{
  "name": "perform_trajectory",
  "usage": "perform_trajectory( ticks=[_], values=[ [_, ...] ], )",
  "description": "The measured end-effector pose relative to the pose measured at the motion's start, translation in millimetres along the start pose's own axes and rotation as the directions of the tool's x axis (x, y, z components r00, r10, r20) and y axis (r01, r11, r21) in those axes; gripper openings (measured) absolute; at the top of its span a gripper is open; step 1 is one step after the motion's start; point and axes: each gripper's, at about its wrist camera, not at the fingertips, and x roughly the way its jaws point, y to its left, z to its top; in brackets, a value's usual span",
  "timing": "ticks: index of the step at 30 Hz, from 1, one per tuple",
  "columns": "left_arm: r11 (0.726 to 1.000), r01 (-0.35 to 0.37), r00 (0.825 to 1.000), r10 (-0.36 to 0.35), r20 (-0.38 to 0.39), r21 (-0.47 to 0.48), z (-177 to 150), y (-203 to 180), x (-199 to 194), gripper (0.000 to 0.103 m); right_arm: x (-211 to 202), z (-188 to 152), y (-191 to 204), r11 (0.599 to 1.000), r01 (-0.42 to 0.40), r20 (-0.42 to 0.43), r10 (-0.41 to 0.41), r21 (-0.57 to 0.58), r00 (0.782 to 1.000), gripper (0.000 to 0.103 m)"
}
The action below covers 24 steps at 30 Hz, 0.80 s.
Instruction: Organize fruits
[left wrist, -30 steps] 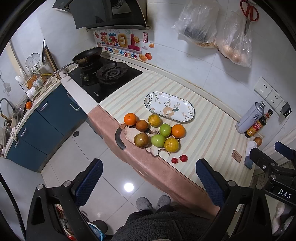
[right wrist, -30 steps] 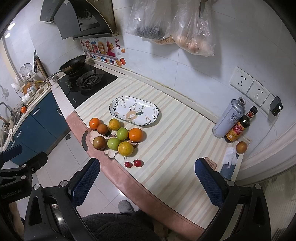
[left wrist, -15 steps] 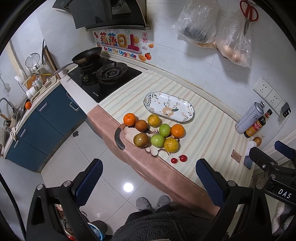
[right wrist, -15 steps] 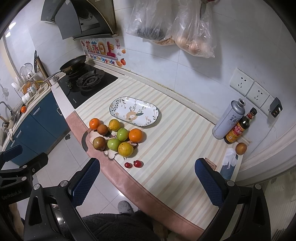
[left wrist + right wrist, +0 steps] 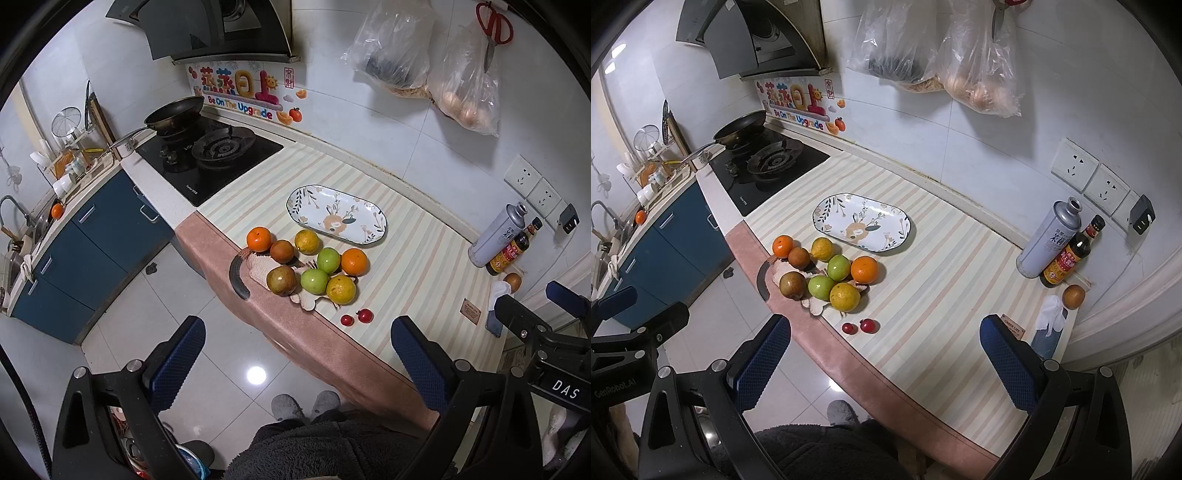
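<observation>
Several fruits lie clustered on the striped counter: oranges (image 5: 354, 261), green apples (image 5: 314, 281) and brownish fruits (image 5: 281, 280), on a small wooden board. They also show in the right wrist view (image 5: 864, 269). Two small red fruits (image 5: 364, 315) lie near the counter's front edge. An empty patterned oval plate (image 5: 336, 215) (image 5: 863, 222) sits behind the cluster. My left gripper (image 5: 293, 363) and my right gripper (image 5: 884, 360) are both open and empty, held high above the floor in front of the counter.
A gas stove (image 5: 210, 155) with a pan (image 5: 173, 112) is at the left. A spray can (image 5: 1049, 238), a sauce bottle (image 5: 1071, 253) and a lone brown fruit (image 5: 1074, 296) stand at the right. Plastic bags (image 5: 979, 66) hang on the wall.
</observation>
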Motion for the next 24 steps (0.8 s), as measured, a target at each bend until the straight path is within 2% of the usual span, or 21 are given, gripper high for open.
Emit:
perform_trajectory(
  ticks=[10, 14, 16, 19, 22, 24],
  values=[
    [1.0, 0.001, 1.0, -0.001, 0.005, -0.002, -1, -1, -4, 0.103, -2, 6, 4, 1.0, -0.006, 0.001, 0.006, 0.002, 1.0, 0.103],
    [1.0, -0.019, 1.0, 0.019, 0.02, -0.02, 1, 3, 3, 0.103, 11, 8, 0, 0.999, -0.022, 0.001, 0.022, 0.032, 1.0, 0.103],
    [0.998, -0.049, 0.998, 0.05, 0.034, -0.031, 4, 8, 17, 0.103, 28, 8, -6, 0.997, -0.045, -0.01, 0.046, 0.059, 0.999, 0.103],
    [0.988, -0.144, 0.988, 0.146, 0.041, -0.054, 10, 19, 48, 0.103, 69, 9, -14, 0.99, -0.099, -0.034, 0.103, 0.098, 0.994, 0.103],
    [0.972, -0.229, 0.973, 0.23, 0.015, -0.054, 14, 30, 88, 0.103, 115, 10, -13, 0.984, -0.134, -0.07, 0.143, 0.117, 0.987, 0.103],
    [0.963, -0.266, 0.964, 0.265, -0.03, -0.045, 14, 36, 115, 0.103, 154, 11, -9, 0.981, -0.151, -0.107, 0.164, 0.119, 0.981, 0.103]
  ],
)
